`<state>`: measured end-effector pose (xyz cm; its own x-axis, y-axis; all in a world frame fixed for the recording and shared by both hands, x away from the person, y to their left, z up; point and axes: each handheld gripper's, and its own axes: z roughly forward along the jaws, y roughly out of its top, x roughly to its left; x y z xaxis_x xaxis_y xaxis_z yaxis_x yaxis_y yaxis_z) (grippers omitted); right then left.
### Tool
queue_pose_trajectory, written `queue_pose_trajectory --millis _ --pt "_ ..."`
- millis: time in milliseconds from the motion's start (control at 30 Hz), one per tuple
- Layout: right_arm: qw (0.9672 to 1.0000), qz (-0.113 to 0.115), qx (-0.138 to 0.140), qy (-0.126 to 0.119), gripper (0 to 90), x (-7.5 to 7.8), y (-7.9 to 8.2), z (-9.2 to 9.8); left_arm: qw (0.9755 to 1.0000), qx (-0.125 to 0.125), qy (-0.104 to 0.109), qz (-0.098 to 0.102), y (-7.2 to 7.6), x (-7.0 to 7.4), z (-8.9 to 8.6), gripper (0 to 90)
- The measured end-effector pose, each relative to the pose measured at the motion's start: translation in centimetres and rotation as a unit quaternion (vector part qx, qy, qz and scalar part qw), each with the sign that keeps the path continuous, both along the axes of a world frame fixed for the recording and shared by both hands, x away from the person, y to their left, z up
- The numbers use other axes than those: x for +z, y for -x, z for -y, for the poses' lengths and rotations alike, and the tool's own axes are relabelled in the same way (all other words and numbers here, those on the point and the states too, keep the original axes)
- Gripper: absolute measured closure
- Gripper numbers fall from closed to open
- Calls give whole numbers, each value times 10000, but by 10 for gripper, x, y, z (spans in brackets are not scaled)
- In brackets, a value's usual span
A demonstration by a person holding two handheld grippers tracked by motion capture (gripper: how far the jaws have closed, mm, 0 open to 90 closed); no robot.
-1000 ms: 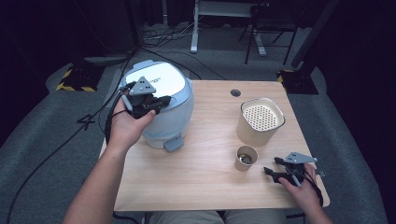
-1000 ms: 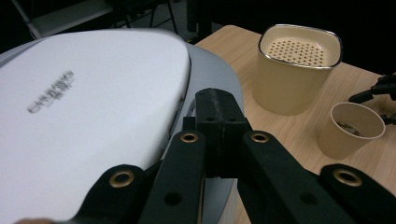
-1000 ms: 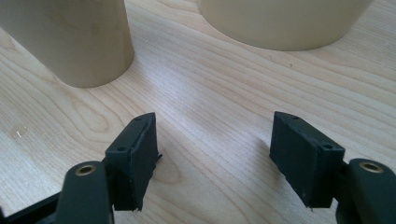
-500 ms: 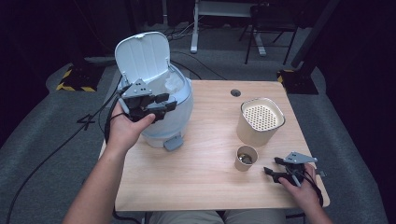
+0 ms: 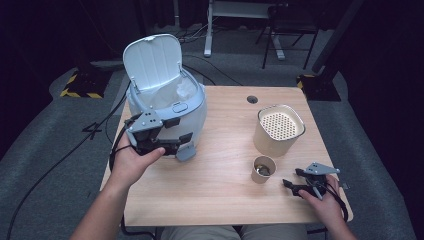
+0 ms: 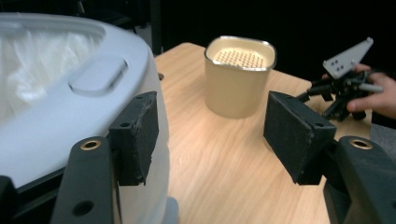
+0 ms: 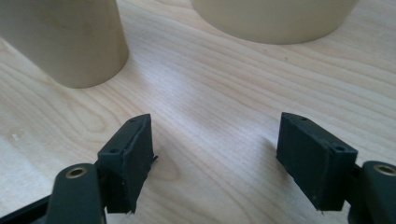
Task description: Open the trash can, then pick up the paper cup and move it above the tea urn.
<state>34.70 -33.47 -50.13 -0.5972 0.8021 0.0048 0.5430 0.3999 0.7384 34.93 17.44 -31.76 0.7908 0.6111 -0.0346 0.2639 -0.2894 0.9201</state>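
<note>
A pale blue-grey bin [image 5: 172,107] stands on the left of the wooden table [image 5: 215,185], its lid [image 5: 152,60] raised and a clear liner inside. My left gripper [image 5: 176,132] sits low against the bin's front; its jaws have just been opening and stand open with nothing between them [image 6: 215,135], the left pad [image 6: 135,135] beside the bin wall [image 6: 70,107]. Near the front right, my right gripper [image 5: 292,178] rests by a small cup [image 5: 263,169]. Its jaws have just been opening too, with only bare wood between them [image 7: 224,158].
A beige container with a perforated top [image 5: 280,129] stands behind the small cup; the left gripper view has it [image 6: 239,74] beyond the jaws. A cable hole [image 5: 252,99] sits at the table's back edge. Cables run over the floor at left [image 5: 60,160].
The bin's lid has swung from shut to fully raised. My left gripper has come down off the lid to the bin's front. The right hand has stayed put.
</note>
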Motion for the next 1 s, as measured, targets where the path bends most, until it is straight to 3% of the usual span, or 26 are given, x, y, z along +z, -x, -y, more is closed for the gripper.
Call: queue_pose_trajectory --millis 133,300,400,433,467,500,533,667,833,900,933,1000 --pt "9996 18 131 -250 257 8 3 0 9999 -92 25 -49 9 -15 1 351" --pt "9991 49 303 -283 229 19 7 -1 9997 -63 -238 -58 17 -32 5 343" --pt "9978 118 456 -469 212 27 13 -4 9988 -54 -455 -198 19 -57 11 334" --pt "9978 118 456 -469 212 27 13 -4 9988 -54 -455 -198 19 -57 11 334" --pt "9970 138 569 -514 206 30 15 -8 9983 -35 -482 -323 19 -72 13 333" --pt "9967 142 629 -498 200 32 15 -10 9983 -35 -482 -323 19 -72 13 333" --pt "9964 150 671 -501 197 33 16 -12 9976 -20 -547 -412 17 -85 16 333" --pt "9948 215 792 -600 202 37 16 -22 9945 39 -820 -651 13 -110 24 331" --pt "9938 265 910 -584 194 37 16 -33 9904 58 -946 -1009 6 -131 32 315" --pt "9937 270 920 -574 194 37 16 -35 9894 75 -989 -1058 5 -135 33 312" --pt "9934 265 968 -559 215 36 14 -39 9854 133 -1274 -1118 3 -141 36 304" --pt "9933 275 996 -519 219 34 13 -44 9843 171 -1392 -1071 2 -148 38 293"
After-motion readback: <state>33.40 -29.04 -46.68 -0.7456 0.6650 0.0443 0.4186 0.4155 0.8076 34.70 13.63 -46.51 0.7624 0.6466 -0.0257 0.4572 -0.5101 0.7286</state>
